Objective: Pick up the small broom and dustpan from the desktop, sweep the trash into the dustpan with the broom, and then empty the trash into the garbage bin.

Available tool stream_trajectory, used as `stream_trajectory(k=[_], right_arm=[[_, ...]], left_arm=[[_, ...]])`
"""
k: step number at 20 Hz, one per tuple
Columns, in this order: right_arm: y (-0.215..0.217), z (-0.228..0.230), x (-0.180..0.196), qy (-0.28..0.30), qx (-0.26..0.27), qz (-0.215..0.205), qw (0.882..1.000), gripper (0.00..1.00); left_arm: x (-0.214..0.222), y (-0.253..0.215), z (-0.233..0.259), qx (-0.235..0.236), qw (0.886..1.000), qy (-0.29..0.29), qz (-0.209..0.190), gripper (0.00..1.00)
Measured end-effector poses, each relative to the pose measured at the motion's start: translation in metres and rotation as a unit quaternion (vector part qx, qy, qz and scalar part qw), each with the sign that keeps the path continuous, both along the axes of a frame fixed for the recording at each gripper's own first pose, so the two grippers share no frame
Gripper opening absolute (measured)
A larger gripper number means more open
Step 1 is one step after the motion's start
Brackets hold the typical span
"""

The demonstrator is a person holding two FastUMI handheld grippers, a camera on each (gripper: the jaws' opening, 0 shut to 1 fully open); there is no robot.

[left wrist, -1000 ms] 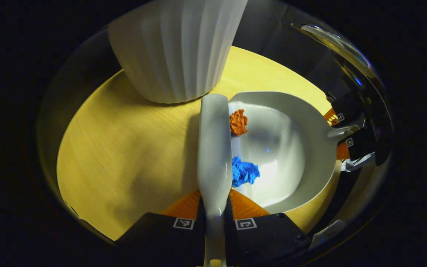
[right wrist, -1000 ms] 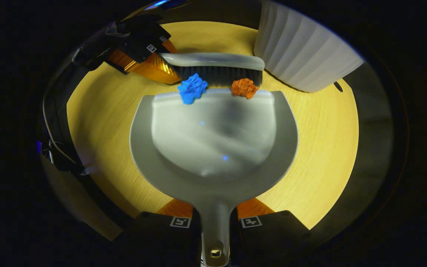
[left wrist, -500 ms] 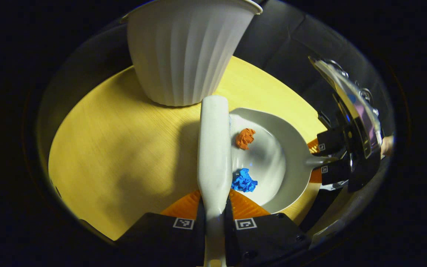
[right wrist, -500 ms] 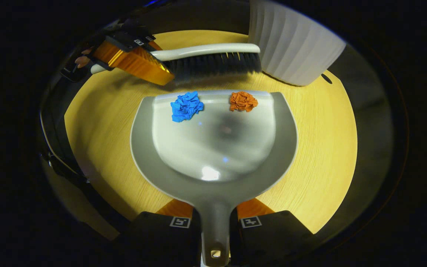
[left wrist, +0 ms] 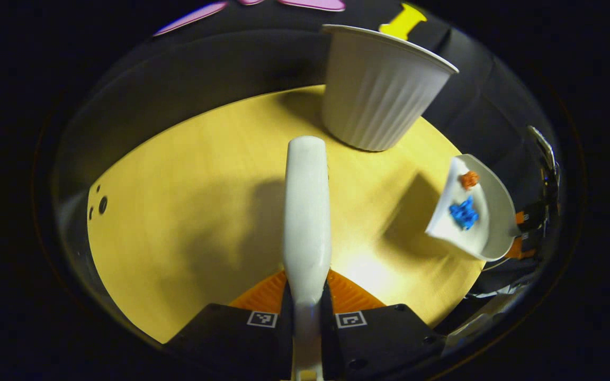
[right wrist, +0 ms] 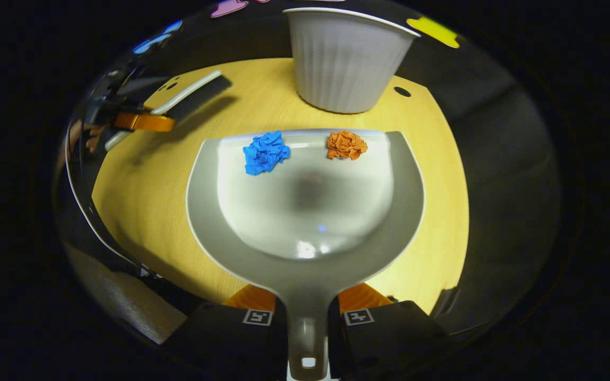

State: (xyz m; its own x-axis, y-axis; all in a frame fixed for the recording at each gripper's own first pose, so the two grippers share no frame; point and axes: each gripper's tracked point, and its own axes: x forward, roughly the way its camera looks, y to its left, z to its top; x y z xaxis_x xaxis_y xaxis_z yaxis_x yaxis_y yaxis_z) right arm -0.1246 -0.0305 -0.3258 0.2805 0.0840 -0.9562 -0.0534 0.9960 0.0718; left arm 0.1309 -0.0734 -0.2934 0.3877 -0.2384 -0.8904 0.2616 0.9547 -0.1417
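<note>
Two paper wads — blue wad (right wrist: 265, 152) and orange wad (right wrist: 346, 145) — sit in your dustpan (right wrist: 305, 254), its handle pinched by your right gripper (right wrist: 307, 317); your left gripper (left wrist: 306, 317) clamps the broom (left wrist: 307, 211) — its bristles show from the right gripper view, bin (right wrist: 344, 63) beyond.

Round yellow wooden tabletop (left wrist: 188, 201); white ribbed garbage bin (left wrist: 379, 90) standing upright near far edge

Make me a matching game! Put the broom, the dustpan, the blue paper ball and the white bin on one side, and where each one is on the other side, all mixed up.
Things:
1. broom
2. dustpan
3. blue paper ball
4. white bin

Places:
A. standing on the table
B. lying in the dustpan
C. held by the left gripper
D. held by the right gripper

Pairs: 1-C, 2-D, 3-B, 4-A
</note>
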Motion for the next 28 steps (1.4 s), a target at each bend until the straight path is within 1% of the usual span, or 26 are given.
stream_trajectory(k=[2, 3, 7, 9, 11, 12, 13, 14, 16, 18, 19, 20, 23, 27, 28], right_arm=[[-0.015, 0.040, -0.009, -0.005, -0.006, -0.023, 1.000, 0.34], [-0.018, 0.049, -0.010, -0.008, -0.006, -0.033, 0.999, 0.34], [-0.048, 0.104, -0.018, -0.028, -0.009, -0.068, 0.997, 0.34], [-0.060, 0.129, -0.024, -0.038, -0.014, -0.077, 0.996, 0.34], [-0.067, 0.149, -0.027, -0.046, -0.028, -0.082, 0.995, 0.34], [-0.068, 0.155, -0.028, -0.050, -0.035, -0.084, 0.995, 0.29], [-0.064, 0.155, -0.029, -0.052, -0.042, -0.088, 0.994, 0.34], [-0.064, 0.159, -0.030, -0.053, -0.053, -0.088, 0.993, 0.34], [-0.061, 0.161, -0.030, -0.046, -0.078, -0.083, 0.992, 0.34], [-0.056, 0.156, -0.026, -0.032, -0.088, -0.077, 0.993, 0.34], [-0.060, 0.158, -0.025, -0.026, -0.092, -0.075, 0.993, 0.29], [-0.061, 0.159, -0.025, -0.020, -0.099, -0.069, 0.992, 0.34], [-0.066, 0.168, -0.025, 0.003, -0.128, -0.040, 0.991, 0.34], [-0.075, 0.180, -0.025, 0.050, -0.151, -0.010, 0.987, 0.34], [-0.081, 0.186, -0.028, 0.068, -0.168, 0.008, 0.983, 0.39]], left_arm=[[-0.017, 0.011, -0.005, 0.002, 1.000, 0.001, 0.016, 0.25], [-0.026, 0.017, -0.006, 0.004, 1.000, 0.000, 0.019, 0.25], [-0.062, 0.023, -0.010, -0.014, 1.000, 0.005, 0.021, 0.25], [-0.075, 0.021, -0.014, -0.022, 1.000, 0.005, 0.020, 0.25], [-0.088, 0.023, -0.018, -0.026, 0.999, 0.005, 0.019, 0.25], [-0.095, 0.021, -0.018, -0.031, 0.999, 0.007, 0.019, 0.25], [-0.099, 0.019, -0.019, -0.037, 0.999, 0.008, 0.020, 0.25], [-0.102, 0.019, -0.020, -0.042, 0.999, 0.009, 0.020, 0.25], [-0.107, 0.022, -0.022, -0.041, 0.999, 0.009, 0.018, 0.25], [-0.110, 0.027, -0.023, -0.036, 0.999, 0.006, 0.016, 0.25], [-0.113, 0.029, -0.022, -0.038, 0.999, 0.004, 0.018, 0.25], [-0.113, 0.032, -0.022, -0.038, 0.999, 0.004, 0.019, 0.25], [-0.115, 0.047, -0.023, -0.030, 0.999, 0.003, 0.029, 0.25], [-0.118, 0.053, -0.025, -0.035, 0.998, 0.008, 0.047, 0.25], [-0.118, 0.055, -0.026, -0.036, 0.998, 0.009, 0.049, 0.25]])
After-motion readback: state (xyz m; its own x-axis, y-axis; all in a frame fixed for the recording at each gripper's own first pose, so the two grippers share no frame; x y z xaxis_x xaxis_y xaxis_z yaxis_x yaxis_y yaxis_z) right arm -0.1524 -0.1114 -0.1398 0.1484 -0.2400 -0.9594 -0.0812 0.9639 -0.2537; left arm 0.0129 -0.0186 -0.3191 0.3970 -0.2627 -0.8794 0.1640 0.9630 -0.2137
